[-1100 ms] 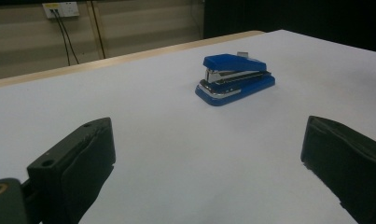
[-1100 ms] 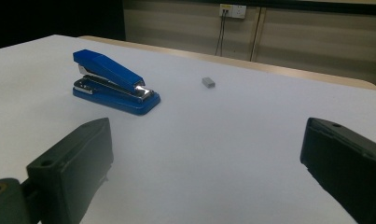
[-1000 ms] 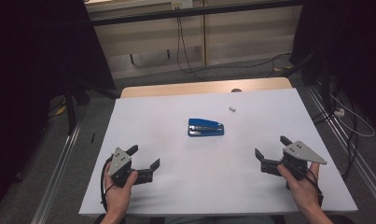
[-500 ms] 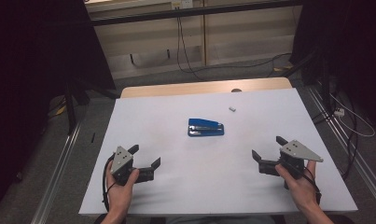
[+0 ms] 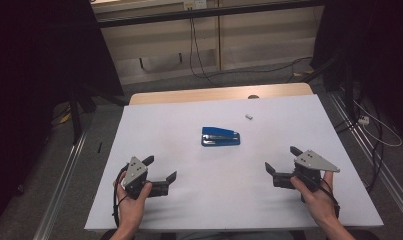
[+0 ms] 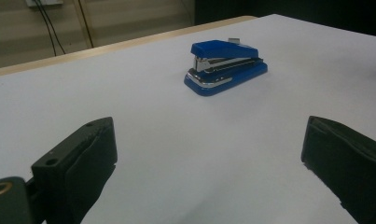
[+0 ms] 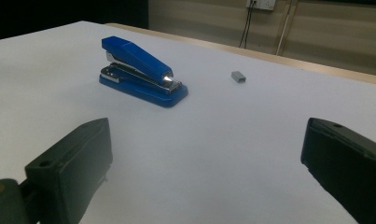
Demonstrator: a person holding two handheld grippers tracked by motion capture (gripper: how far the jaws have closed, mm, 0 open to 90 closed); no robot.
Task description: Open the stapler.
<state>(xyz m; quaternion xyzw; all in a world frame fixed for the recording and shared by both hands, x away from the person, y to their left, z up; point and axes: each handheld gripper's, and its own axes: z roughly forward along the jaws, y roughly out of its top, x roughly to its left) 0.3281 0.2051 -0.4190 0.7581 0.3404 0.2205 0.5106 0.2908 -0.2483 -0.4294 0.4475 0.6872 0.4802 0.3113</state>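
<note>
Since the earlier frames, both grippers have shifted slightly inward along the near edge of the table; the stapler and the staple block remain where they were.

The left gripper point(image 5: 161, 171) sits low over the white table surface point(image 5: 189, 200) at the near left, held in the person's left hand point(image 5: 131, 202). Its jaws stand wide apart and hold nothing. The right gripper point(image 5: 281, 161) sits at the near right, held in the person's right hand point(image 5: 316, 197). Its jaws also stand wide apart and hold nothing.

The blue stapler point(image 5: 220, 136) lies closed on the table near its centre, well apart from both grippers and roughly between them, farther from the person. In the left gripper view the stapler point(image 6: 225, 65) appears beyond the two open jaws, resting flat on its base. In the right gripper view the stapler point(image 7: 141, 70) lies ahead and to the left.

A small grey staple block point(image 5: 248, 117) lies on the table beyond the stapler, near it but not touching. In the right gripper view the staple block point(image 7: 238, 76) lies to the right of the stapler.
</note>
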